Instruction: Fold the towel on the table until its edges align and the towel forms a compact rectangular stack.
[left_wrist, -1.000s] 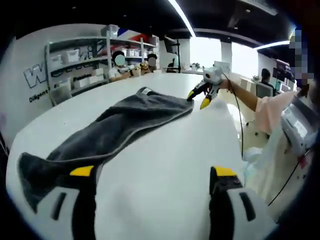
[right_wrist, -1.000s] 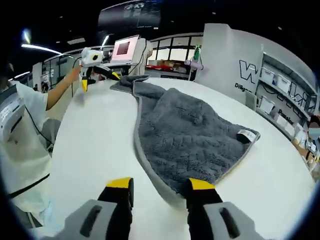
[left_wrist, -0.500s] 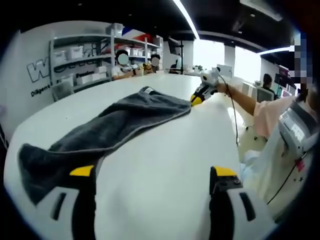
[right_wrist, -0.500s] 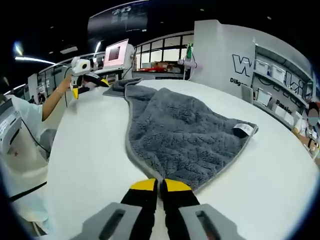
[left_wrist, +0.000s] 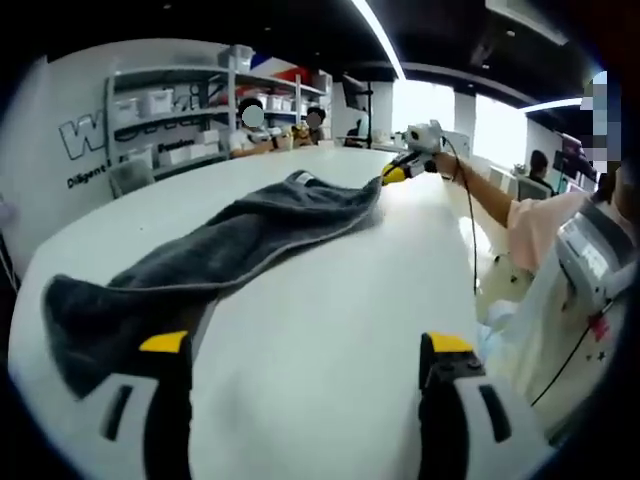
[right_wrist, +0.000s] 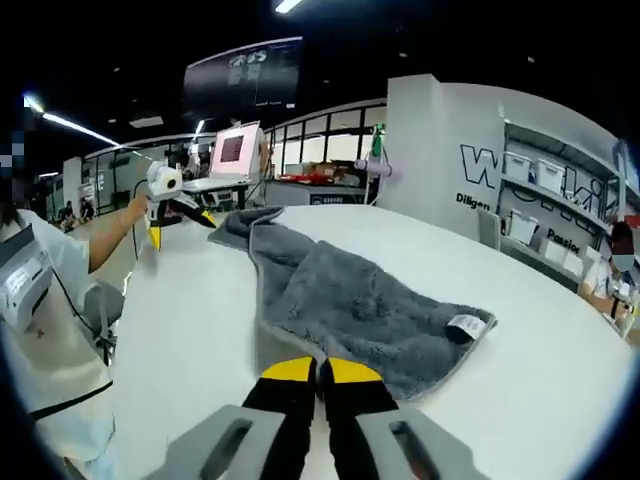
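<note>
My right gripper (right_wrist: 320, 372) is clenched on the near corner of the grey towel (right_wrist: 340, 300), lifting that edge off the white table (right_wrist: 190, 330). My left gripper (left_wrist: 300, 350) hangs released beside the towel's other end, nothing between its jaws. The towel lies stretched across the table between them. Shelving with bins (left_wrist: 170, 110) stands beyond, and a monitor (right_wrist: 232, 150) at the far edge.

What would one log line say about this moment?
right gripper: shut on towel edge, lifting | left gripper: open by far end | table: towel unfolded
</note>
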